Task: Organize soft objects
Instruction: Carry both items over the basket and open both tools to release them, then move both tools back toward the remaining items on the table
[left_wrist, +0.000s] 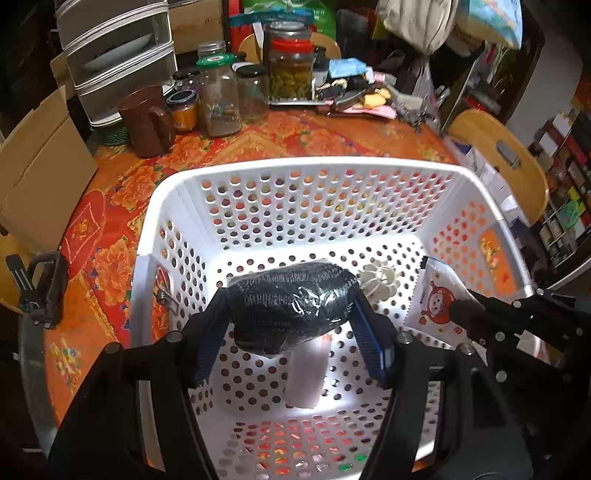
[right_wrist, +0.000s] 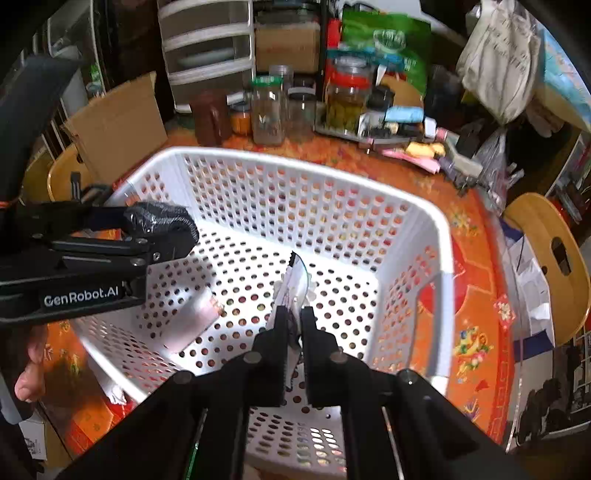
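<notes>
A white perforated basket (left_wrist: 306, 166) stands on the orange floral table; it also shows in the right wrist view (right_wrist: 295, 162). My left gripper (left_wrist: 291, 306) is shut on a dark knitted bundle in clear wrap (left_wrist: 291, 302), held inside the basket above its floor; the bundle shows at the left of the right wrist view (right_wrist: 159, 219). My right gripper (right_wrist: 293, 317) is shut on a thin white packet with a red cartoon print (right_wrist: 295, 280), held over the basket floor; the packet also shows in the left wrist view (left_wrist: 436, 295). A white packet (left_wrist: 306, 373) and a white round ribbed object (left_wrist: 380, 282) lie on the basket floor.
Glass jars (left_wrist: 218, 99), a brown mug (left_wrist: 147, 118) and small clutter (left_wrist: 362, 96) crowd the far side of the table. Plastic drawers (left_wrist: 118, 55) and cardboard (left_wrist: 40, 170) stand at the left. A wooden chair (left_wrist: 506, 155) is at the right.
</notes>
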